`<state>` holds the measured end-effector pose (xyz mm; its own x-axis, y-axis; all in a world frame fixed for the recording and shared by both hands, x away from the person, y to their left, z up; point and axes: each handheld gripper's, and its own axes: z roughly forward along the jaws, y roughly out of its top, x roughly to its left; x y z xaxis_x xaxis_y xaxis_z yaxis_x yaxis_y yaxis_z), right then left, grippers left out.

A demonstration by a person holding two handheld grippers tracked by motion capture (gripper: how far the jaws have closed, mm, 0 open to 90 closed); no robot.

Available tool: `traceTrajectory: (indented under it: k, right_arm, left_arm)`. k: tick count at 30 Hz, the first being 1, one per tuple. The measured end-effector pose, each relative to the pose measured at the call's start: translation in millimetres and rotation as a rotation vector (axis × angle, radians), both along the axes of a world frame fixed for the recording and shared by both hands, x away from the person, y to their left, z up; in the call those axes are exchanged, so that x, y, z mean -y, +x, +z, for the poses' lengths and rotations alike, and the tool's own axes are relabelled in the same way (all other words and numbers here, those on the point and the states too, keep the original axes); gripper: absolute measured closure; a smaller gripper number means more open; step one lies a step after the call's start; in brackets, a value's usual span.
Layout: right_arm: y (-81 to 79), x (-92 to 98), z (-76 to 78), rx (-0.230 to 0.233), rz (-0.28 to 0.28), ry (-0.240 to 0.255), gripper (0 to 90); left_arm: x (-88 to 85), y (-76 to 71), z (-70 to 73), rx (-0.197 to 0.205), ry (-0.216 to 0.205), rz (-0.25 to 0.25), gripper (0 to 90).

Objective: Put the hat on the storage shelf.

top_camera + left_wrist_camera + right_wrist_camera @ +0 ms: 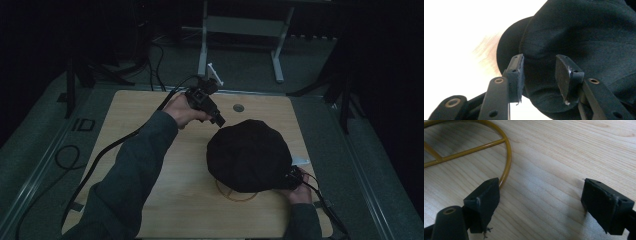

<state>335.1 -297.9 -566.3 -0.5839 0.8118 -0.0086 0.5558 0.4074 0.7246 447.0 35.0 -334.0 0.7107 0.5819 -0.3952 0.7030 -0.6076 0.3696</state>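
**Evidently a dark cap on a wire stand, approached from two sides**

High view first. Wooden tabletop (150,200), lit dimly. Black cap (249,155) toward the right half, nearer the near edge than the far one, domed up over a yellow wire ring (235,196) that peeps out at its near side; probably propped there to keep its shape. Left gripper (219,120) held out over the middle of the tabletop, tips aimed down at the cap's far-left rim, just beside the cloth; contact not clear from above. Right gripper (292,176) tucked low at the cap's near-right edge, close to the right edge of the tabletop, likely placed to reach beneath the cloth.

Left gripper view next. Jaws moderately apart, nothing pinched between them. Dark fabric of the cap (579,42) directly ahead, with a rounded brim-like edge behind the tips; seemingly lined up to take a fold of the cloth.

Right gripper view last. Jaws spread wide, holding nothing. Bare wood grain (564,157) between them, and the yellow wire ring (507,162) curving past the inner jaw, very near it, touching or not unclear. Pointed low along the surface, probably toward the stand's base.
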Motion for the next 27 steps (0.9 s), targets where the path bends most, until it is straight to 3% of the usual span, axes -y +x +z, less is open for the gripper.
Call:
traceTrajectory:
  k: [9, 13, 23, 27]
  right_arm:
    - [0.2, -0.1, 0.0, 0.000, 0.000, 0.000, 15.3]
    - [0.1, -0.1, 0.0, 0.000, -0.001, 0.000, 15.3]
    - [0.2, -0.1, 0.0, 0.000, 0.000, 0.000, 15.3]
    - [0.2, -0.1, 0.0, 0.000, 0.000, 0.000, 15.3]
  left_arm:
    - [-1.7, 0.4, 1.6, 0.020, 0.006, 0.014, 55.9]
    - [-4.5, 1.0, 2.9, 0.042, 0.033, 0.026, 55.1]
    - [-12.5, -0.2, 4.4, 0.162, 0.143, 0.090, 53.4]
    - [-17.6, -2.0, 2.0, 0.208, 0.165, 0.115, 52.7]
